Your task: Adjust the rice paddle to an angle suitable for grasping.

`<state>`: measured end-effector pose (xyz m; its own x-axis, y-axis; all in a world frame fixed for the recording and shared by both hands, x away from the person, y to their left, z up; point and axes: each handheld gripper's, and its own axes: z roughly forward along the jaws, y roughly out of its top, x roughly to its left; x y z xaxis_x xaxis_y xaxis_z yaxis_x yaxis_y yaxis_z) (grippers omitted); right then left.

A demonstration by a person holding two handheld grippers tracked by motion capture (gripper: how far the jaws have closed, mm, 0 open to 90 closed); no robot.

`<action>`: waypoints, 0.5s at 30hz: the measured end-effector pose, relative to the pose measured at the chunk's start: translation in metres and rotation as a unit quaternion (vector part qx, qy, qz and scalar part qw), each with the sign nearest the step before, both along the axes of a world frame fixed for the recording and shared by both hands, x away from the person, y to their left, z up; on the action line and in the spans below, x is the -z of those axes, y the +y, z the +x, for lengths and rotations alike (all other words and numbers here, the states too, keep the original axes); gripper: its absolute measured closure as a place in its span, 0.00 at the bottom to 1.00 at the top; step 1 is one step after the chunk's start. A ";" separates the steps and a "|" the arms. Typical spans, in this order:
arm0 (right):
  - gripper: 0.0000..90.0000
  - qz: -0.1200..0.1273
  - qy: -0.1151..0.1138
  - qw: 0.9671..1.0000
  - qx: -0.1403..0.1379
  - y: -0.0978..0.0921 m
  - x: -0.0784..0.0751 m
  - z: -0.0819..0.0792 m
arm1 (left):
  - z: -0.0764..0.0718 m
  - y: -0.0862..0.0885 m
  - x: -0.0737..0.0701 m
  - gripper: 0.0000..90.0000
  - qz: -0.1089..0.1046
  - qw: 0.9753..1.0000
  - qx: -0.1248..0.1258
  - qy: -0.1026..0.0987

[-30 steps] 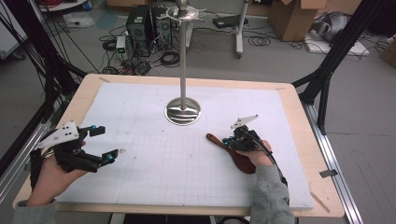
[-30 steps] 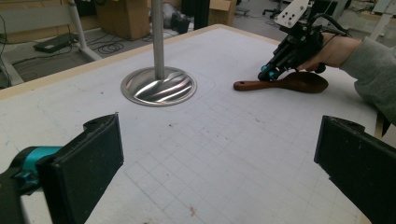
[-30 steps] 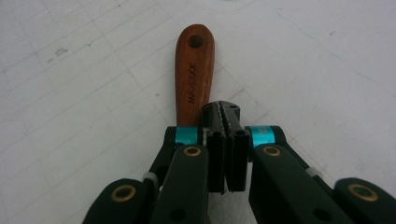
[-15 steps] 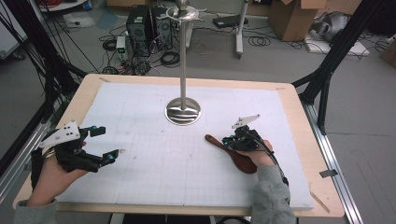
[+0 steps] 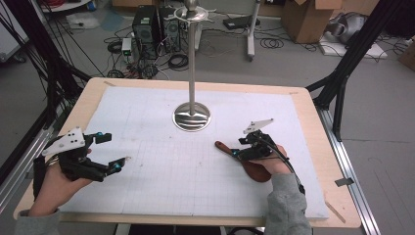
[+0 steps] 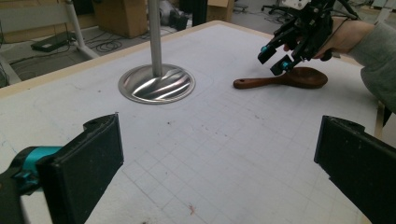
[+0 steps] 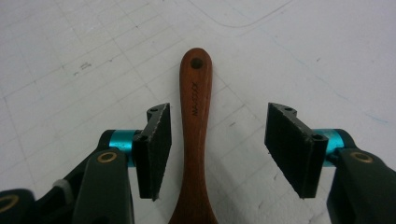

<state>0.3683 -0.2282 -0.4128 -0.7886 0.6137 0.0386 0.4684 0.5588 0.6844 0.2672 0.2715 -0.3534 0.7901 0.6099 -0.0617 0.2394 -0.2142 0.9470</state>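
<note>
High view: the right tool hangs over the handle of a wooden spoon, which lies flat on the white gridded tabletop. Right gripper view shows that tool's jaws spread apart on either side of the handle, the handle closer to one pad than the other, touching neither; its end with the hanging hole points away past the jaw tips. The left tool sits well apart from the spoon, jaws wide open over bare mat. A metal stand rises beyond both tools, between them.
</note>
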 end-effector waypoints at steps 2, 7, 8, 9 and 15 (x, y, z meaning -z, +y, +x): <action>0.41 0.001 0.000 1.000 -0.005 -0.001 -0.001 0.000 | 0.001 0.001 0.000 0.02 0.000 1.000 -0.003 0.001; 0.23 0.014 0.006 1.000 -0.023 -0.005 -0.005 -0.003 | 0.002 0.001 0.001 0.02 0.001 1.000 -0.005 0.004; 0.23 0.014 0.006 1.000 -0.023 -0.005 -0.005 -0.003 | 0.002 0.001 0.001 0.02 0.001 1.000 -0.005 0.004; 0.21 0.024 0.005 0.999 -0.029 -0.007 -0.006 -0.003 | 0.002 0.001 0.002 0.02 0.002 1.000 -0.005 0.005; 0.19 0.029 0.006 0.999 -0.035 -0.008 -0.008 -0.005 | 0.002 0.000 0.001 0.02 -0.001 1.000 0.000 0.006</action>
